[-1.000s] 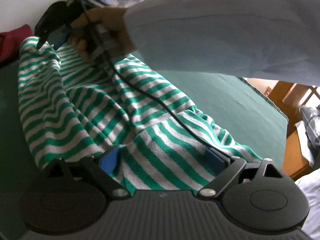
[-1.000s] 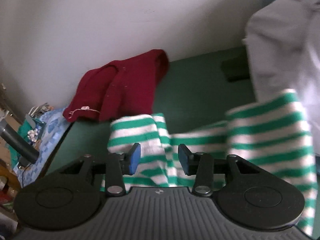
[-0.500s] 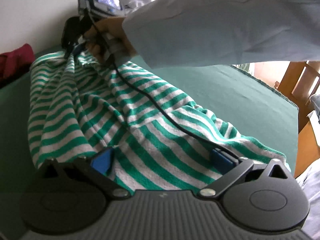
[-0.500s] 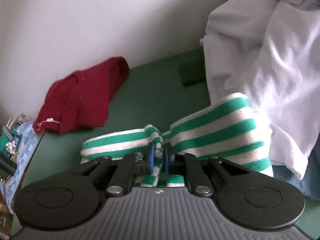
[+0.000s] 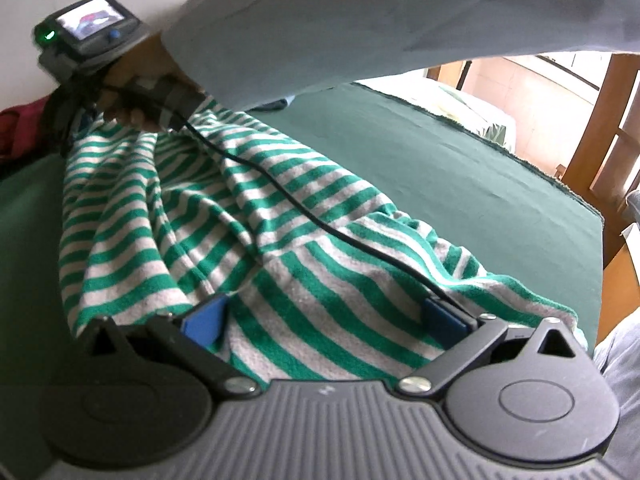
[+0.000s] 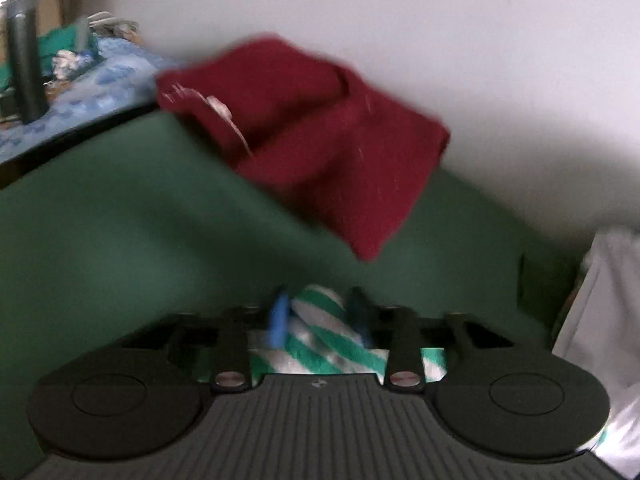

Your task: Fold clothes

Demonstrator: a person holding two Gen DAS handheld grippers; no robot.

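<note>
The green-and-white striped garment (image 5: 224,216) lies rumpled across the dark green tabletop (image 5: 460,172), filling the centre and lower left of the left wrist view, its near edge reaching right up to the left gripper (image 5: 324,320). That gripper's jaws stand wide apart, with striped cloth spread between the two blue pads but nothing pinched. At the upper left of the same view a hand (image 5: 140,92), coming out of a pale sleeve (image 5: 360,24), holds the right gripper (image 6: 318,316) at the garment's far end, and a black cable (image 5: 304,216) trails across the stripes. In the blurred right wrist view the right jaws are drawn close on a bunched fold of the striped fabric at lower centre, so I judge them clamped on it. A dark red garment (image 6: 316,136) lies folded or heaped at upper centre by the wall, and a white cloth (image 6: 600,304) sits at the right edge. The step in hand looks like taking hold of the striped piece at both ends to spread or fold it. The next move calls for the left jaws to close on the near hem, catching the edge cleanly rather than a loose wrinkle, while keeping the cable out of the bite.
</note>
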